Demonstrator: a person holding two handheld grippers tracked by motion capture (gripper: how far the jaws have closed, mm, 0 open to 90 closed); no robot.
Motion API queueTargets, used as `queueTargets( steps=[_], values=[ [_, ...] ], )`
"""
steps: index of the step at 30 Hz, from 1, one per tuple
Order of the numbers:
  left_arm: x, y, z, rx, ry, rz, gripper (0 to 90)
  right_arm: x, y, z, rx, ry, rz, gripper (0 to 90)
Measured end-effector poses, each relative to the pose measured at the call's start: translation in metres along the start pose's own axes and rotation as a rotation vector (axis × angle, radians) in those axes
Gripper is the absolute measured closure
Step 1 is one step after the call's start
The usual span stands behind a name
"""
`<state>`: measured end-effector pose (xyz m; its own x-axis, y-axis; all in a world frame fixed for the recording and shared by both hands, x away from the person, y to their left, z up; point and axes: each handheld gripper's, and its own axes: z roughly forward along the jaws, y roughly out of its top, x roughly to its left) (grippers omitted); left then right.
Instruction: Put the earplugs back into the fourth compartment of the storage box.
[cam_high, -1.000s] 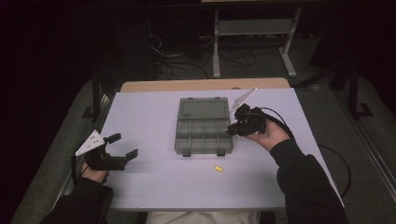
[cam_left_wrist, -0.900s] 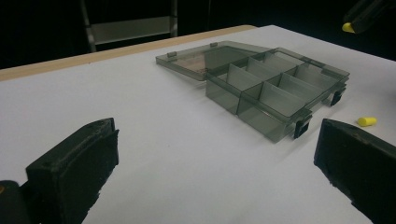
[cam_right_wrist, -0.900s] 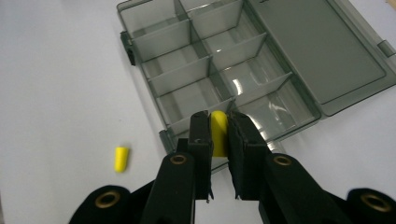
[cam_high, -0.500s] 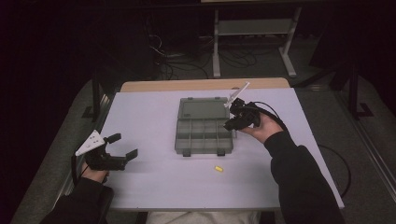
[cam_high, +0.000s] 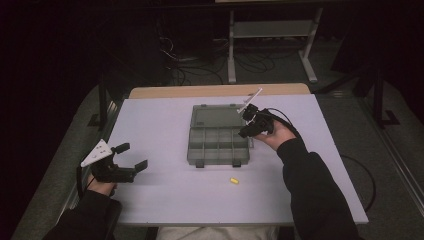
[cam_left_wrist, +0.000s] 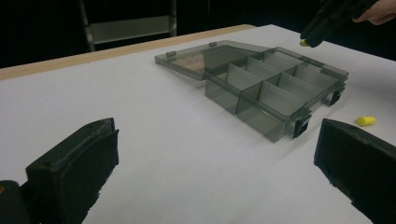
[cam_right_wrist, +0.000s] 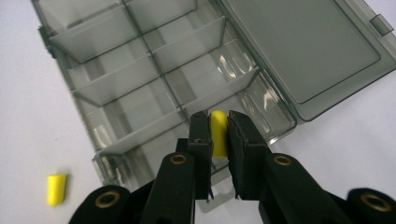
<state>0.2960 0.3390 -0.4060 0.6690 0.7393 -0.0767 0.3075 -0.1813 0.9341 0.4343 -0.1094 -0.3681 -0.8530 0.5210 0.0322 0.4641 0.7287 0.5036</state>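
While right gripper (cam_right_wrist: 218, 133) stays clamped on yellow earplug (cam_right_wrist: 218, 133) over organizer box (cam_high: 218, 145), note: foam looks light, squishy; pinch mid-body. Left gripper (cam_left_wrist: 210, 154) jaws apart, empty.

Smoke-grey translucent plastic compartment box (cam_right_wrist: 154, 84), glossy, glare on dividers. Flat hinged lid (cam_right_wrist: 308, 51), same smooth plastic. Small yellow foam earplug (cam_right_wrist: 219, 133), matt, soft-looking, between black matt pads (cam_right_wrist: 201, 140), slightly rough. Second yellow foam plug (cam_right_wrist: 56, 189), matt. White table top (cam_high: 165, 200), smooth, matt; pale wood edge (cam_high: 200, 91).
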Motion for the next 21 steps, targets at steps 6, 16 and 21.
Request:
queueTargets(
  steps=[6,16,21],
  values=[
    [0.0,0.0,0.0,-0.001,0.001,0.001,0.0,-0.002,0.003,0.01,0.003,-0.003,0.008,78.5],
    [0.0,0.0,0.0,0.0,0.0,0.0,0.0,-0.001,0.006,0.025,0.009,-0.012,0.006,78.4],
    [0.0,0.0,0.0,0.005,-0.001,0.004,0.0,-0.002,0.006,0.032,0.019,-0.048,0.018,70.8]
  ],
)
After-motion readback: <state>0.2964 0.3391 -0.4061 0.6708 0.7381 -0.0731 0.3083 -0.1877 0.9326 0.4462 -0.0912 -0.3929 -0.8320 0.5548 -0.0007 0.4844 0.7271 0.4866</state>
